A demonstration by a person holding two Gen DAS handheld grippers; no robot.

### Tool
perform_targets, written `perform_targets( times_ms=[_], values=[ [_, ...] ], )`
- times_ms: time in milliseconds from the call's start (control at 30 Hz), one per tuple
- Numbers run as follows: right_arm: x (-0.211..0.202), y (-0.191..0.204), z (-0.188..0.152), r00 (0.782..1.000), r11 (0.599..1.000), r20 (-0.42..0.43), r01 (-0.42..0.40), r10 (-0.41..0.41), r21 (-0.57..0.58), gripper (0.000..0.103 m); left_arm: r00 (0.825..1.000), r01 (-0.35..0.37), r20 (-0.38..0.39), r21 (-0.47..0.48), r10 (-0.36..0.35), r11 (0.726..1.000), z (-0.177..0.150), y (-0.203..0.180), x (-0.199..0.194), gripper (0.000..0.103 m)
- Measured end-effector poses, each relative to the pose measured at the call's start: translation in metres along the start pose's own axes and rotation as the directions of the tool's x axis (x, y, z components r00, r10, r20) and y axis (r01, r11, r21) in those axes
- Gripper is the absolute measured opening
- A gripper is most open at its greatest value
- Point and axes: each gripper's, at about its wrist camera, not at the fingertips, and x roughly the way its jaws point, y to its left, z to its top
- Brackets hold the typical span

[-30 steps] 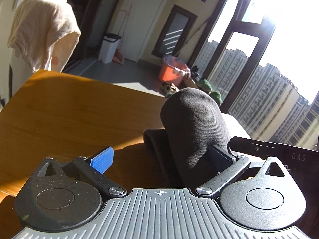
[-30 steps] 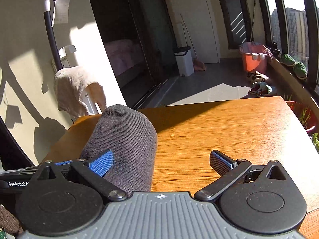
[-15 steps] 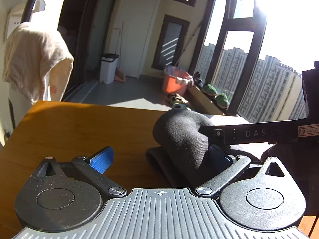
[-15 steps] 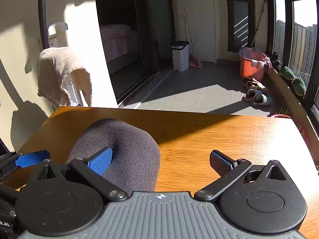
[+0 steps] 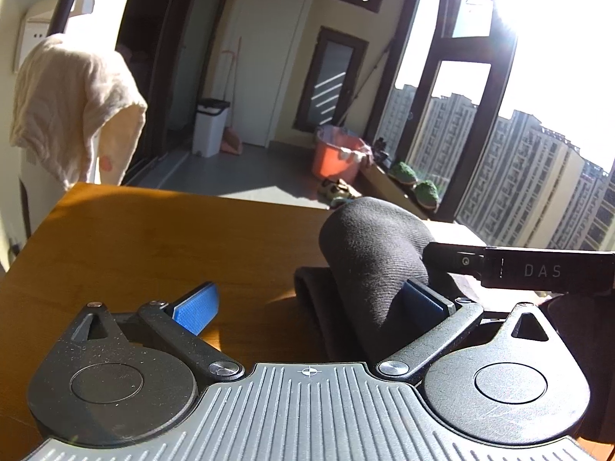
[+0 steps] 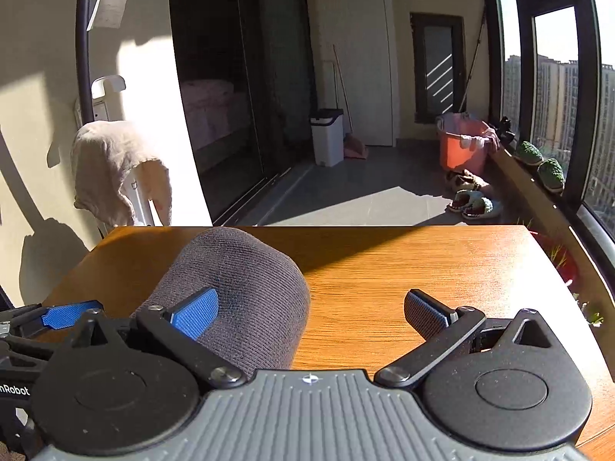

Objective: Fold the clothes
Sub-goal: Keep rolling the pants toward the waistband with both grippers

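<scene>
Dark knit garment [image 5: 374, 253] humped up on the wooden table [image 5: 161, 246], bulging between both tools. Left gripper [image 5: 311, 299] spread wide, right-hand pad against the cloth (no clamp visible). Right gripper [image 6: 311, 309] equally wide, cloth [image 6: 246, 280] pressed beside its left pad [image 6: 194, 313]. Cream towel [image 6: 111, 165] draped behind.

"DAS" on the right tool [image 5: 538, 271]; "nRobot" on the left tool [image 6: 15, 390]
</scene>
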Motion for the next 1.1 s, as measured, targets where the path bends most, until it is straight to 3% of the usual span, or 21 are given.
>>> perform_targets(
  times_ms=[200,600,867,1100],
  values=[
    [-0.027,-0.014,-0.04,0.999,0.997,0.016,-0.036,0.035,0.074,0.103,0.999,0.006,-0.031,-0.049,-0.008,0.999,-0.005,0.007,-0.008,0.103],
    [0.008,-0.017,-0.02,0.999,1.0,0.031,0.016,-0.017,0.026,0.103,0.998,-0.062,0.014,0.006,0.062,0.998,0.0,-0.007,0.003,0.103],
    [0.002,-0.013,-0.023,0.997,0.998,0.055,0.06,-0.06,0.003,0.103,0.995,-0.075,0.065,-0.001,0.075,0.997,-0.003,-0.008,-0.005,0.103],
    [-0.003,-0.012,-0.017,0.998,1.0,0.048,0.03,-0.029,-0.008,0.103,0.996,-0.088,-0.035,-0.035,0.087,0.996,-0.003,-0.001,0.0,0.103]
  ],
)
